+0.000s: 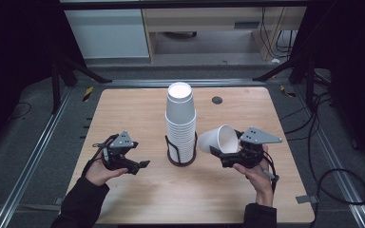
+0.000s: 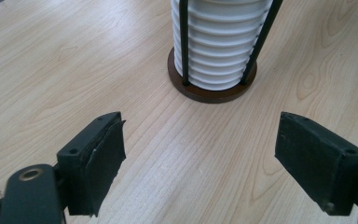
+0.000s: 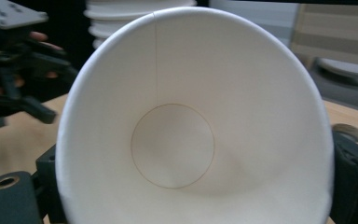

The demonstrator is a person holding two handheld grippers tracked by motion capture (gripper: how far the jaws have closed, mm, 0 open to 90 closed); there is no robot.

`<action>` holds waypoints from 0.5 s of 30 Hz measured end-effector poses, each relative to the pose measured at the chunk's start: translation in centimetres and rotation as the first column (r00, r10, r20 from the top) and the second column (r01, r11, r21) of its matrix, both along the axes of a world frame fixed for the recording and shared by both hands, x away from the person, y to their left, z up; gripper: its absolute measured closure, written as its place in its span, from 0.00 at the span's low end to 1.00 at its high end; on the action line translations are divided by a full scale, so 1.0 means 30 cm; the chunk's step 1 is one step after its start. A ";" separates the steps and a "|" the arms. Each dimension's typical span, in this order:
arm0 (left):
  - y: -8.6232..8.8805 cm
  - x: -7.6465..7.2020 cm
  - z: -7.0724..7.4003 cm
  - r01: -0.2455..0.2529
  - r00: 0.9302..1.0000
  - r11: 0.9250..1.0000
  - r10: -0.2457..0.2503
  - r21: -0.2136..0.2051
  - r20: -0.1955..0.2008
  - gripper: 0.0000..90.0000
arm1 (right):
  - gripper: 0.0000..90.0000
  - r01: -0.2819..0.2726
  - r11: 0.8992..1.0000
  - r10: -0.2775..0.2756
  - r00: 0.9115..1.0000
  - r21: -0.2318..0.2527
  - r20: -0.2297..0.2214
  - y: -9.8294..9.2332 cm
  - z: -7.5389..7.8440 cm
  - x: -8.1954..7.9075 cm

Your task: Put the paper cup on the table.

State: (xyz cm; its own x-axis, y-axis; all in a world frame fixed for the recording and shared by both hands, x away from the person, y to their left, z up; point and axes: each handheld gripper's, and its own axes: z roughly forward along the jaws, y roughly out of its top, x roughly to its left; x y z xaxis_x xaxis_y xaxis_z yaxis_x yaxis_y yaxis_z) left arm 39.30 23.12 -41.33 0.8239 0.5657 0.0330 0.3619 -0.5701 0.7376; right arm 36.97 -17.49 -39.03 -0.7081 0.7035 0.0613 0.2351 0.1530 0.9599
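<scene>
Got one cup (image 1: pixel 220 139) clamped in my right jaws beside the stack (image 1: pixel 180 124), left jaws wide, plenty cups left.

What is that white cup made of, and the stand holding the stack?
The cup in the right hand-held gripper looks like matte white paper: a glued side seam and a pressed round bottom show. The stand seems a dark brown disc, perhaps wood or plastic, with thin black rods, probably metal.
</scene>
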 end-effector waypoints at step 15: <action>0.007 0.008 -0.009 -0.014 1.000 1.000 0.014 -0.002 -0.009 0.17 | 0.10 0.181 0.981 -0.182 0.983 -0.068 -0.016 -0.023 0.042 0.114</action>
